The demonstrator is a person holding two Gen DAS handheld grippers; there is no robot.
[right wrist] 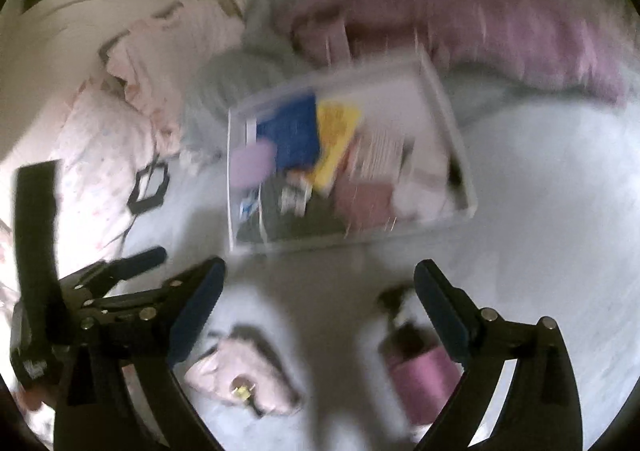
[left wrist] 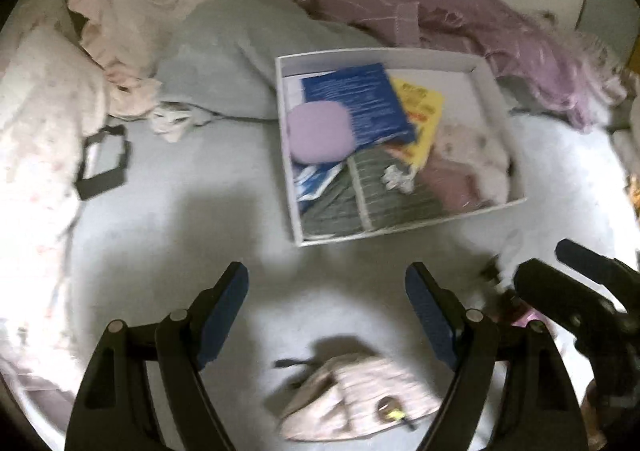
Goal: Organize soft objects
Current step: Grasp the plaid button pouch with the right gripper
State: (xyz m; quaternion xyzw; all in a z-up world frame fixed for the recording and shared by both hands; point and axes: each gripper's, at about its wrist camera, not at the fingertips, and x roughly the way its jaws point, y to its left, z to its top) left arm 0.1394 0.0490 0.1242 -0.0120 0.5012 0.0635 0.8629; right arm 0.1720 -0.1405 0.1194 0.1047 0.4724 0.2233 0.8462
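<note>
A white box [left wrist: 496,95] sits on the pale bed sheet, holding a lilac pouch [left wrist: 320,135], a blue packet [left wrist: 356,103], a yellow booklet [left wrist: 424,119], grey striped cloth [left wrist: 396,199] and pink cloth [left wrist: 452,183]. My left gripper [left wrist: 326,291] is open and empty above a pale pink striped pouch [left wrist: 360,391]. My right gripper [right wrist: 320,287] is open and empty; it shows at the right of the left wrist view [left wrist: 576,291]. The pink pouch [right wrist: 244,375] lies below its left finger. A pink roll-like object [right wrist: 420,375] lies by its right finger. The box [right wrist: 452,123] is blurred there.
A grey blanket [left wrist: 224,51] and a mauve blanket [left wrist: 460,19] lie behind the box. Pink-white pillows and clothes [left wrist: 132,11] are piled at the left. A black frame-like item [left wrist: 102,161] lies on the sheet at the left.
</note>
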